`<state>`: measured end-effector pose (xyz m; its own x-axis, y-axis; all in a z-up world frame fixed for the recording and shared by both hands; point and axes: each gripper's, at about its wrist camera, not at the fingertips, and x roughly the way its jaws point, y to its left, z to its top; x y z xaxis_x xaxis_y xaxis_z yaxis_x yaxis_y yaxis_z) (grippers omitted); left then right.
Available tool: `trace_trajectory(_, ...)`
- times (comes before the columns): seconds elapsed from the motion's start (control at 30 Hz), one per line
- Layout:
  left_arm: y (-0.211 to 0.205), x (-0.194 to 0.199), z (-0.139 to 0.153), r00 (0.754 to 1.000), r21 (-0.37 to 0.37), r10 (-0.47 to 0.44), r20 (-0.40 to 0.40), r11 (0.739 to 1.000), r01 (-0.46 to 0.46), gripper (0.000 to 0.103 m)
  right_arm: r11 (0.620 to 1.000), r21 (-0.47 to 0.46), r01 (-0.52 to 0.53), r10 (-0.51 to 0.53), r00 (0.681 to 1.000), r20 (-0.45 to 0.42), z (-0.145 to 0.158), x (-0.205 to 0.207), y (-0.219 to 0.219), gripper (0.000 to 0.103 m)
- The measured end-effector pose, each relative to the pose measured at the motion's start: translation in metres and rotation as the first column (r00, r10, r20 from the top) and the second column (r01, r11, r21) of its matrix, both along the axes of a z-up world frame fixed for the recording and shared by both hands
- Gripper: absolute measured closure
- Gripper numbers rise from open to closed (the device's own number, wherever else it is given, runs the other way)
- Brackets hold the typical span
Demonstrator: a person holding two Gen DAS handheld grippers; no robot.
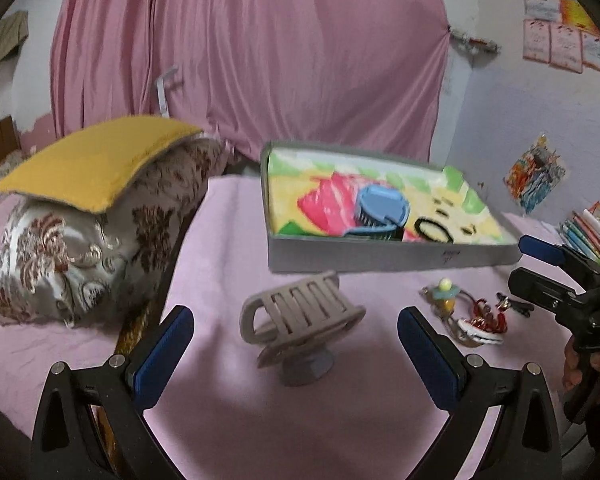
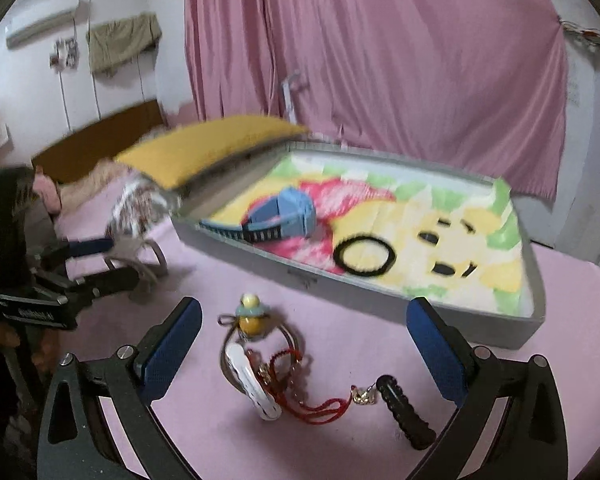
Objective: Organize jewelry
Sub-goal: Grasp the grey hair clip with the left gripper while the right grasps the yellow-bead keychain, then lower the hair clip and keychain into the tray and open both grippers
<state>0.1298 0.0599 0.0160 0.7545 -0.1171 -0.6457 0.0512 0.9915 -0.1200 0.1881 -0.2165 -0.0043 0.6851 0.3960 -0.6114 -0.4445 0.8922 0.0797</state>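
A grey tray (image 1: 380,258) with a colourful liner lies on the pink bed and holds a blue claw clip (image 1: 380,212) and a black hair tie (image 1: 432,230); the tray's wall shows in the right wrist view (image 2: 340,292). My left gripper (image 1: 296,344) is open around a beige claw clip (image 1: 300,320), not closed on it. My right gripper (image 2: 304,348) is open above a pile of jewelry: a yellow bead charm (image 2: 252,320), a white clip (image 2: 252,384), a red cord (image 2: 316,412) and a black hair clip (image 2: 404,412).
A patterned pillow (image 1: 80,248) with a yellow cushion (image 1: 96,160) on it lies at the left. A pink curtain (image 1: 260,52) hangs behind the bed. Books (image 1: 584,232) are stacked at the far right.
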Motion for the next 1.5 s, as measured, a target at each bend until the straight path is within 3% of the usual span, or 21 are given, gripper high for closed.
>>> trace_trajectory(0.07,0.000,0.005,-0.004,0.999,-0.009,-0.003,-0.032,1.000,0.003,0.001,1.000,-0.019,-0.020,0.020,0.999,-0.029,-0.003,0.003,0.007,0.020)
trace_trajectory(0.27,-0.003,0.015,-0.007,0.998,-0.018,-0.007,-0.069,1.000,0.006,0.004,0.995,-0.071,-0.076,0.070,0.994,-0.087,-0.011,0.014,0.023,0.048)
trace_trajectory(0.47,-0.001,0.022,-0.008,0.996,-0.043,-0.010,-0.089,0.999,0.006,0.026,0.990,-0.068,-0.125,0.115,0.985,-0.130,-0.017,0.028,0.036,0.057)
trace_trajectory(0.63,0.001,0.026,-0.011,0.994,-0.072,-0.014,-0.104,0.997,0.006,0.035,0.987,-0.056,-0.153,0.142,0.976,-0.165,-0.022,0.036,0.043,0.063)
trace_trajectory(0.73,0.000,0.027,-0.012,0.994,-0.075,-0.018,-0.106,0.997,0.010,0.037,0.985,-0.041,-0.167,0.157,0.970,-0.184,-0.024,0.039,0.044,0.068)
trace_trajectory(0.83,0.000,0.027,-0.012,0.994,-0.086,-0.020,-0.110,0.996,0.011,0.037,0.984,-0.017,-0.179,0.173,0.965,-0.197,-0.026,0.041,0.045,0.081)
trace_trajectory(1.13,-0.007,0.022,-0.010,0.995,-0.106,-0.043,-0.089,0.994,0.034,0.037,0.989,0.035,-0.142,0.146,0.978,-0.150,-0.019,0.034,0.033,0.081)
trace_trajectory(1.5,-0.027,0.011,0.011,0.996,-0.167,-0.041,0.074,0.984,0.053,0.037,0.990,0.142,-0.018,0.008,0.998,0.066,0.008,0.004,0.003,0.081)
